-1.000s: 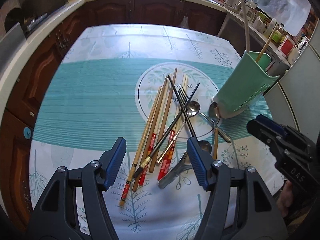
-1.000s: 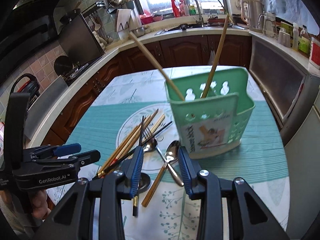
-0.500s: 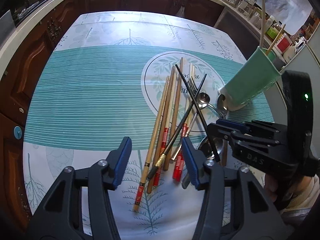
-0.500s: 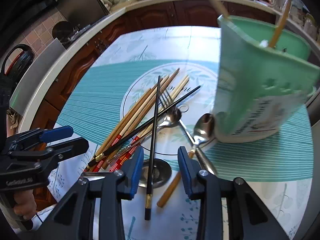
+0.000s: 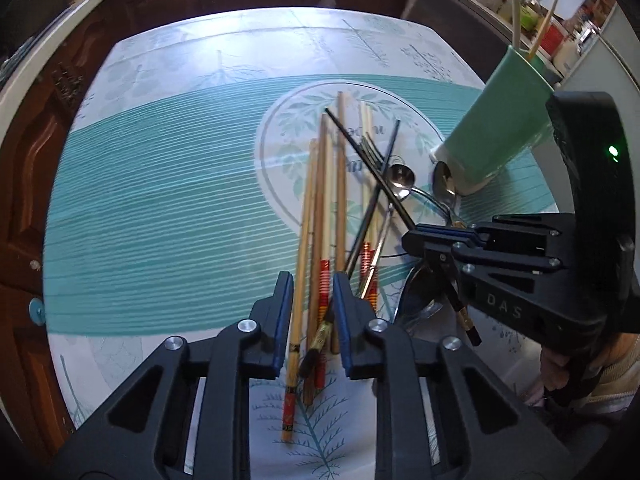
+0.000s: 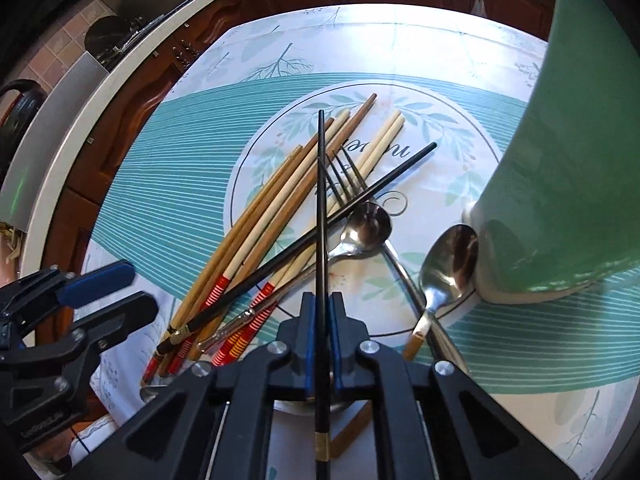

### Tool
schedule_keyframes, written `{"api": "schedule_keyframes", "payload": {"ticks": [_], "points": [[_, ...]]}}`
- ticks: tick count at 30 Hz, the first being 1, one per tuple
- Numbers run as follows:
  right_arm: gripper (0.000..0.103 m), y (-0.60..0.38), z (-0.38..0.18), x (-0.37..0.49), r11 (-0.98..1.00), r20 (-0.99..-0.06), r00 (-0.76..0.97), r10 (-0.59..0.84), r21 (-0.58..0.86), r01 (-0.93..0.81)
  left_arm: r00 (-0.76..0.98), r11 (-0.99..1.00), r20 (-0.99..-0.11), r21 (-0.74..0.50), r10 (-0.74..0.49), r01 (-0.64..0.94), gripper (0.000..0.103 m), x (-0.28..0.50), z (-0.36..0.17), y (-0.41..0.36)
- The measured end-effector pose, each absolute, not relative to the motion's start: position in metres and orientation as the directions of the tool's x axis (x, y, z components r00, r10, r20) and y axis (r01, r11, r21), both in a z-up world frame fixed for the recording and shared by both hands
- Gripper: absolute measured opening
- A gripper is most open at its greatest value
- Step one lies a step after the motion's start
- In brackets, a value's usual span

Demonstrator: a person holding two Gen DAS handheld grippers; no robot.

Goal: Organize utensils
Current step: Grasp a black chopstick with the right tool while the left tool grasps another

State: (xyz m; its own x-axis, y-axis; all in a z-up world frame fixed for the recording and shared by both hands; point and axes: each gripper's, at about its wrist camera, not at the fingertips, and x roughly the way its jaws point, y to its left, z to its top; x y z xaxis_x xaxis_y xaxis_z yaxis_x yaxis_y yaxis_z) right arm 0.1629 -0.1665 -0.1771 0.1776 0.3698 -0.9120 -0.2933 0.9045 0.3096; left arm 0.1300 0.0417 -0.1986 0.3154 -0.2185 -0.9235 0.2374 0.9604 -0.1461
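A pile of wooden, red-banded and black chopsticks [image 5: 324, 208] lies on the tablecloth with a fork [image 6: 340, 176] and two spoons [image 6: 368, 224]. My left gripper [image 5: 312, 316] is low over the near ends. Its jaws are closing, and a bundle of several chopsticks [image 5: 310, 320] fills the gap between the pads. My right gripper [image 6: 321, 336] is shut on one black chopstick [image 6: 320, 200], which points away between its pads. The left wrist view shows that right gripper [image 5: 424, 236] beside the pile. A green utensil holder [image 5: 492, 128] stands to the right, with two sticks in it.
The green holder [image 6: 568, 160] looms close on the right of the right wrist view, with a spoon [image 6: 452, 256] against its base. A metal ladle bowl [image 5: 420, 292] lies under the right gripper. Dark wooden cabinets and a pale counter edge [image 6: 80, 128] ring the table.
Both grippers have come down onto the pile. The right jaws have shut on the black chopstick. The left jaws have narrowed from wide open to hugging the chopstick ends.
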Motion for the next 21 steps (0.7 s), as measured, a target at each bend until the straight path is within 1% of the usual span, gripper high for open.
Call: {"api": "schedule_keyframes", "payload": {"ticks": [3, 6, 10, 15, 21], "points": [[0.006, -0.168, -0.176, 0.161, 0.901, -0.904, 0.190, 0.384, 0.322, -0.290, 0.271, 0.945, -0.936, -0.144, -0.226, 0.293, 0.017, 0.147, -0.201, 0.032], [0.006, -0.175, -0.173, 0.157, 0.895, -0.888, 0.207, 0.412, 0.352, -0.273, 0.224, 0.924, -0.946, -0.147, -0.236, 0.353, 0.012, 0.163, -0.205, 0.019], [0.006, -0.189, -0.165, 0.148, 0.886, -0.863, 0.238, 0.445, 0.384, -0.260, 0.172, 0.898, -0.958, -0.142, -0.231, 0.417, 0.009, 0.181, -0.212, 0.002], [0.006, -0.196, -0.159, 0.141, 0.879, -0.841, 0.278, 0.465, 0.401, -0.258, 0.115, 0.869, -0.965, -0.155, -0.234, 0.471, 0.009, 0.189, -0.223, -0.014], [0.006, -0.206, -0.156, 0.137, 0.873, -0.823, 0.302, 0.481, 0.417, -0.254, 0.089, 0.858, -0.974, -0.137, -0.207, 0.495, 0.009, 0.196, -0.232, -0.026]]}}
